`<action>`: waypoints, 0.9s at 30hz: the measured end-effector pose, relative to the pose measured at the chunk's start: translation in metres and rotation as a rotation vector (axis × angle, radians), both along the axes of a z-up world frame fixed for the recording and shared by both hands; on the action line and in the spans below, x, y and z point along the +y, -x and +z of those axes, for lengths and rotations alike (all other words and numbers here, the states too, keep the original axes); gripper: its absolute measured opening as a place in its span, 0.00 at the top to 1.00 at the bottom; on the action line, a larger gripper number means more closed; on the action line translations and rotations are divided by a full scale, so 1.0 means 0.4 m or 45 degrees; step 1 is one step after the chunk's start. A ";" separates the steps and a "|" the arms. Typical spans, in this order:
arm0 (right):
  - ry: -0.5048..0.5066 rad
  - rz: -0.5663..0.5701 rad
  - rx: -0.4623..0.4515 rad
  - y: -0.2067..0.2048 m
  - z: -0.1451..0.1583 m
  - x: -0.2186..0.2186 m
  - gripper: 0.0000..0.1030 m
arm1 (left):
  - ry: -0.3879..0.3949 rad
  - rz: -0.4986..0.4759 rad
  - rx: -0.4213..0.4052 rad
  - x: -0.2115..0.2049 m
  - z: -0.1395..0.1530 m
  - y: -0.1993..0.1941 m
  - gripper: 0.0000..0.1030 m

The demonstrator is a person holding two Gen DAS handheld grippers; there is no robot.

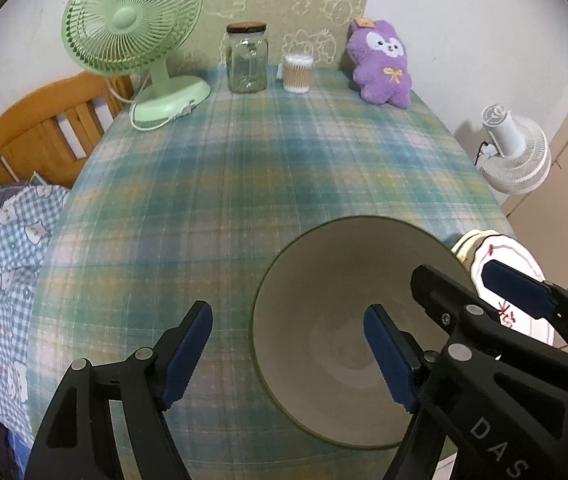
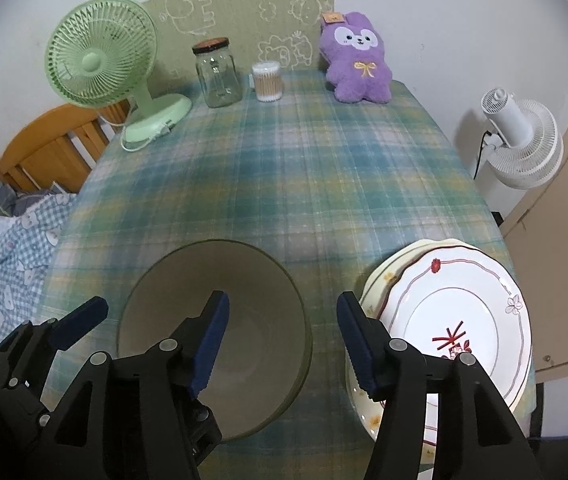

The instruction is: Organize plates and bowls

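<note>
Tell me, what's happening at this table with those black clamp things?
A person holds a clamp tool in each hand, sorting dishes. The left gripper hangs with open jaws across the near rim of a big green bowl, one side inside and one outside. The right gripper is open too, between the bowl and a stack of plates on the checked tablecloth. Neither holds anything.

Woven plaid cloth [image 2: 324,168] covers the table; the bowl [image 2: 243,320] looks matt ceramic, the plates [image 2: 456,312] at three o'clock glossy glazed; at twelve o'clock, a clear glass jar [image 2: 219,76].
</note>
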State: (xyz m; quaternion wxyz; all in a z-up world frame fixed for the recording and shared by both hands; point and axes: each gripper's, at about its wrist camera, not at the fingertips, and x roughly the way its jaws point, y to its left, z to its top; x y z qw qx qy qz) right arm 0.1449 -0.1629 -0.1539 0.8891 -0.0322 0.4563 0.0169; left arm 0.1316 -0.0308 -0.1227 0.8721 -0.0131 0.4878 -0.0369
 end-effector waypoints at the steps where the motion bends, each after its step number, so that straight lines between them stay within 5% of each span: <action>1: 0.008 0.004 0.006 -0.004 -0.005 0.000 0.42 | -0.011 0.003 0.000 -0.003 -0.003 -0.001 0.23; 27: -0.113 -0.007 0.136 -0.065 -0.124 -0.018 0.42 | -0.039 0.013 0.060 -0.010 -0.094 -0.036 0.28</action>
